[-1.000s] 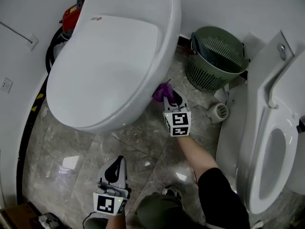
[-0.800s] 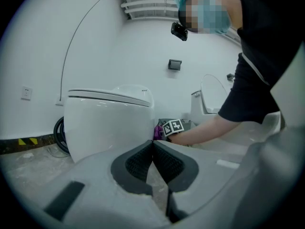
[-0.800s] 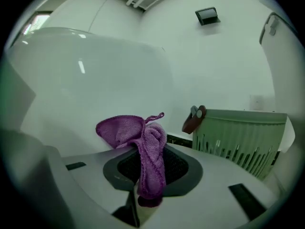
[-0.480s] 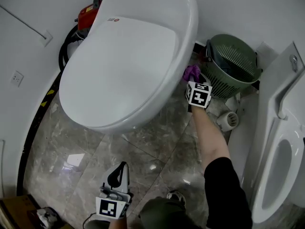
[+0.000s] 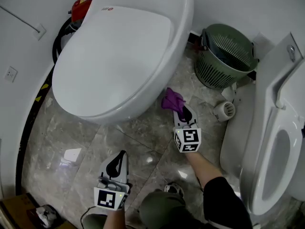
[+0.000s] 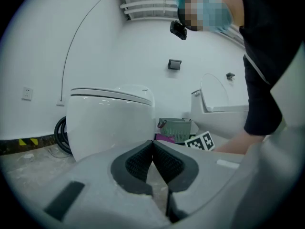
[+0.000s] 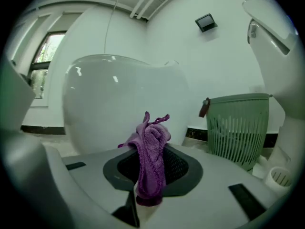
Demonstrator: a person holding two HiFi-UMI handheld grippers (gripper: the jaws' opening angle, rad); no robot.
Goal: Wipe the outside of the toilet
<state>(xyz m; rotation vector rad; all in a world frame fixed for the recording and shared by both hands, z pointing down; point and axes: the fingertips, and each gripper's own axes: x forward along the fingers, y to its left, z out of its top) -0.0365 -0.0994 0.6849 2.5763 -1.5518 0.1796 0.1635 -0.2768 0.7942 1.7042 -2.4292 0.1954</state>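
Observation:
The white toilet with its lid down fills the upper left of the head view. My right gripper is shut on a purple cloth, held low beside the bowl's right side, a little away from the porcelain. In the right gripper view the purple cloth hangs bunched between the jaws, with the toilet just beyond. My left gripper hangs near the floor at the bottom, shut and holding nothing; its view shows the toilet ahead.
A green slatted waste basket stands right of the toilet. A second white toilet with raised seat is at the right edge. A small white ribbed cup lies on the marble floor. A black hose and a red object sit behind left.
My right gripper with the cloth swept up along the bowl's right side toward the basket, then came back down and forward to the lower front of the bowl. The left gripper stayed put.

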